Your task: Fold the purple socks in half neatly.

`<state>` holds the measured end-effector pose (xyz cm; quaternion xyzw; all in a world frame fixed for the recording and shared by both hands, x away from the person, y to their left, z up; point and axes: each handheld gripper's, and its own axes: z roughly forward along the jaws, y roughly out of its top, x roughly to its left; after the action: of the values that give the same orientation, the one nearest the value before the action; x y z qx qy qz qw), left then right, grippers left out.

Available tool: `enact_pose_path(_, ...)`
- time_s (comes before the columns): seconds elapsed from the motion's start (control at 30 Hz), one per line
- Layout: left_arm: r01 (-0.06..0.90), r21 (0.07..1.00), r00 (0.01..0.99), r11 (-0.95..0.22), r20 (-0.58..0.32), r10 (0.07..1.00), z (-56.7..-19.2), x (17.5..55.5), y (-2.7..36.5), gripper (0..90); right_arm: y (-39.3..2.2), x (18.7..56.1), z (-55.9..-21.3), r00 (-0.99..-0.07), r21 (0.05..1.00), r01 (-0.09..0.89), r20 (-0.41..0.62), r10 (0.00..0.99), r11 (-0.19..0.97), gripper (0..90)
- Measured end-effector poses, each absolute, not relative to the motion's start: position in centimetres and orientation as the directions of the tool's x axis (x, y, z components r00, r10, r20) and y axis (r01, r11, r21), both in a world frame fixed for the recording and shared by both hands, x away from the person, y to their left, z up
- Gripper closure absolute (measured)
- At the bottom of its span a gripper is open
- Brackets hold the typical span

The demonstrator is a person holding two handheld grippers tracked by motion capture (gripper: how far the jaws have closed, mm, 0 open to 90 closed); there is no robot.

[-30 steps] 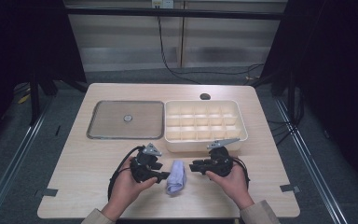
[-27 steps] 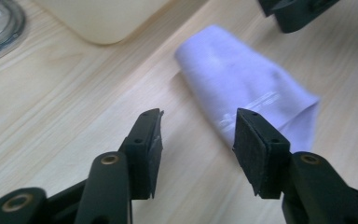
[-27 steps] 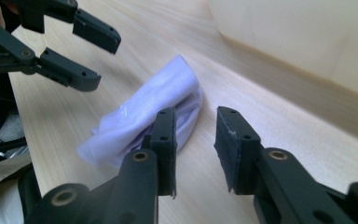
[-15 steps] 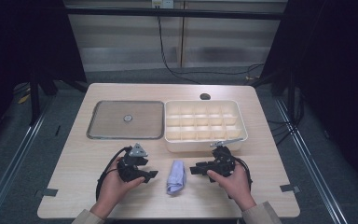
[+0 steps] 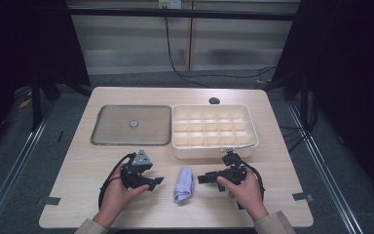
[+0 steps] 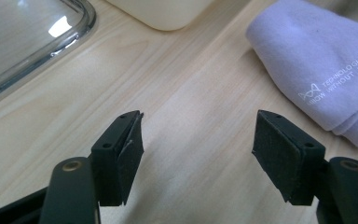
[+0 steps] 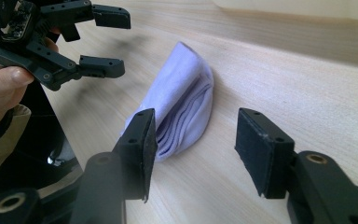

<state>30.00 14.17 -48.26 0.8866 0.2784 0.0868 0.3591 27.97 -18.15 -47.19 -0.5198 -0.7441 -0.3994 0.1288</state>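
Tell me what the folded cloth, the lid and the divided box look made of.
Cloth: soft lilac knit fabric, matte, with layered folds and white printed lettering. Lid: seemingly clear glass or plastic; glossy rim, bright glare. Divided box: probably cream plastic, smooth and slightly shiny.

Pretty sure we're in a lab recording booth: black curtains (image 5: 355,97) all round, cables (image 5: 175,53) on the grey floor, one bare wooden worktop (image 5: 272,161) on rails.

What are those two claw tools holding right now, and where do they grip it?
Nothing. The left gripper and the right gripper have just been opening, with bare table between their jaws; the folded lilac cloth lies loose between the two.
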Motion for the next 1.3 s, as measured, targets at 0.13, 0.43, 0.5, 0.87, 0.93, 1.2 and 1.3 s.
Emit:
enact_pose_path(0.13,0.426,0.696,0.833,-0.578,-0.052,0.550,-48.5,30.1,14.1,31.8,-18.1,28.0,-47.2,-0.411,0.448,0.885,0.617,0.671,0.130,45.8)
enact_pose_path(0.43,0.428,0.685,0.837,-0.590,-0.052,0.545,-48.9,30.1,14.2,29.9,-17.6,28.2,-47.3,-0.373,0.414,0.904,0.644,0.668,0.105,41.6)
enact_pose_path(0.5,0.424,0.687,0.839,-0.589,-0.053,0.542,-49.1,30.1,14.2,29.7,-17.6,28.2,-47.3,-0.359,0.405,0.910,0.650,0.670,0.094,41.1)
enact_pose_path(0.87,0.411,0.679,0.849,-0.609,-0.041,0.527,-49.7,30.1,14.3,28.2,-17.0,28.4,-48.4,-0.290,0.334,0.941,0.692,0.661,0.063,40.5)
enact_pose_path(0.93,0.414,0.676,0.848,-0.610,-0.043,0.528,-49.9,30.0,14.3,28.2,-16.8,28.5,-48.5,-0.280,0.327,0.943,0.698,0.659,0.055,40.5)
enact_pose_path(1.2,0.408,0.688,0.845,-0.600,-0.034,0.534,-50.2,29.8,14.5,26.4,-15.9,28.8,-48.9,-0.263,0.308,0.950,0.704,0.660,0.051,40.7)
enact_pose_path(1.3,0.396,0.691,0.851,-0.605,-0.029,0.524,-50.3,29.8,14.5,24.7,-15.7,28.9,-49.2,-0.249,0.295,0.955,0.706,0.663,0.045,40.7)
